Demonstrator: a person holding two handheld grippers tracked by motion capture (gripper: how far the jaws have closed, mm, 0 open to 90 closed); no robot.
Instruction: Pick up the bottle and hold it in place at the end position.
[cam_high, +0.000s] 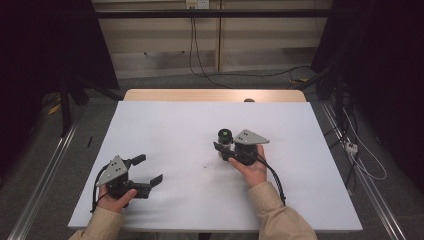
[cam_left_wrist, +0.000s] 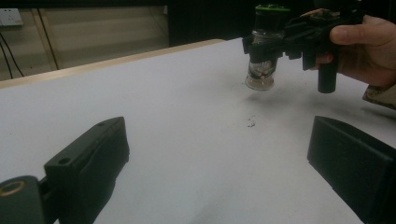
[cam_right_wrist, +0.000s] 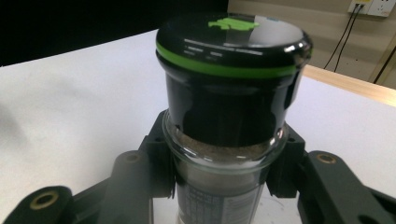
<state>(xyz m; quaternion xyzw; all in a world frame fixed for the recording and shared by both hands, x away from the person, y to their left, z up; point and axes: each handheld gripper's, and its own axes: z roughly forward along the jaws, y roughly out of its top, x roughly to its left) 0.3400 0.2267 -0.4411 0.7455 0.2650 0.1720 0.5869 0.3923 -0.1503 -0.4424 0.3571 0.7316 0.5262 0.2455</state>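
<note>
1. Glass-bodied and capped in black with a green ring, the spice grinder (cam_right_wrist: 229, 121) sits pinched at its neck between the jaws of the right gripper (cam_high: 226, 149).
2. In the left gripper view the grinder (cam_left_wrist: 262, 51) hangs upright just above the white table (cam_high: 175, 130), a few dark specks (cam_left_wrist: 251, 123) lying on the sheet nearby.
3. The left gripper (cam_high: 146, 169) (well apart, near the table's front-left) rests low with its jaws spread wide around nothing.
</note>
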